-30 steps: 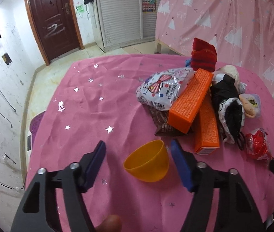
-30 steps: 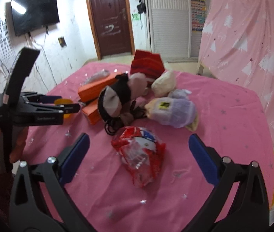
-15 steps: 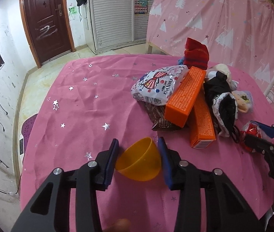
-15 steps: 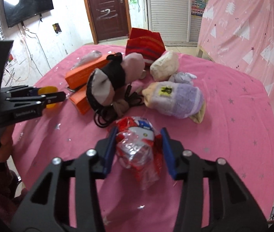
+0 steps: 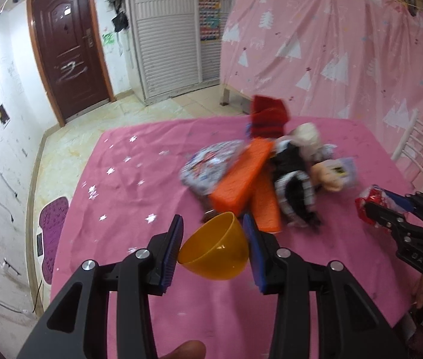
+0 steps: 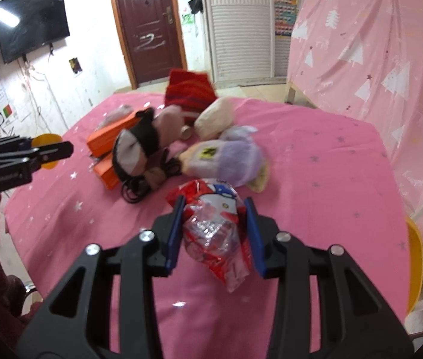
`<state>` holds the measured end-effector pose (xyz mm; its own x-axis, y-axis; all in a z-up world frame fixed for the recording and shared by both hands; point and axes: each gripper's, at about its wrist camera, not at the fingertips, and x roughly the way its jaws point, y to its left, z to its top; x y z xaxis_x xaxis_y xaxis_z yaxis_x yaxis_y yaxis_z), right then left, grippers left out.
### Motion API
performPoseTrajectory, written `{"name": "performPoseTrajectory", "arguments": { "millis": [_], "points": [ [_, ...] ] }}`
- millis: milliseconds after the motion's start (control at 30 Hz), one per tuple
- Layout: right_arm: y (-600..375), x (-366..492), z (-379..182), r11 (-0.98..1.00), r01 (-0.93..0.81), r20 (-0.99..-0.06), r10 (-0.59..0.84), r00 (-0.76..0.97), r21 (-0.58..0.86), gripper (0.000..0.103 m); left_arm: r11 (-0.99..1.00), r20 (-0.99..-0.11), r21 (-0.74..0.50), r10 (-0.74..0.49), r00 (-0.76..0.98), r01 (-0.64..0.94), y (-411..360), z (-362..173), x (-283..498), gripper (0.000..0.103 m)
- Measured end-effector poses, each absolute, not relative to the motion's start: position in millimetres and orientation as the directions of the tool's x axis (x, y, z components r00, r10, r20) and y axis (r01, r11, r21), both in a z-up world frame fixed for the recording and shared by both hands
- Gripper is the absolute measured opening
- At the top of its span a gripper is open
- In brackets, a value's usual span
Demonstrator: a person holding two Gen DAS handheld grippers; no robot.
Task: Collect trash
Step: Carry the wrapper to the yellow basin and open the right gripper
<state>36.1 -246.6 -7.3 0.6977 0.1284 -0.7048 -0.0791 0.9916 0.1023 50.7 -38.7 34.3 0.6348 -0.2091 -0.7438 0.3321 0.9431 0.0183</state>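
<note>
A yellow plastic cup (image 5: 214, 251) is clamped between the blue pads of my left gripper (image 5: 212, 222) and hangs tilted just above the pink tablecloth (image 5: 127, 197). The right wrist view shows that gripper (image 6: 51, 151) at the far left, a bit of the cup (image 6: 47, 138) peeking out. A crumpled red and clear wrapper (image 6: 211, 227) sits between the pads of my right gripper (image 6: 214, 202), whose jaws are closing and pressing into it. In the left wrist view the right gripper (image 5: 390, 209) holds the wrapper (image 5: 366, 199) at the table's right side.
A pile lies mid-table: two orange boxes (image 5: 241, 176), a printed snack bag (image 5: 208, 164), a black and white cloth item (image 6: 139, 146), a lilac soft toy (image 6: 229, 161) and a red knit piece (image 6: 189, 91). A white chair (image 5: 420, 155) stands at the right edge.
Both grippers went from wide open to clamped, the left on the yellow cup, the right on the red wrapper. The left one then lifted the cup off the cloth.
</note>
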Motion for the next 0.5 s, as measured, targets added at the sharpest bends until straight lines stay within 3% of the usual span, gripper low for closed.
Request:
{"name": "performPoseTrajectory", "arguments": {
  "millis": [500],
  "points": [
    [-329,10,17,0.994,0.066,-0.643,0.008,0.766,0.091,0.037,0.844,-0.728,0.053,-0.333,0.599,0.533,-166,77,24,0.035]
  ]
}}
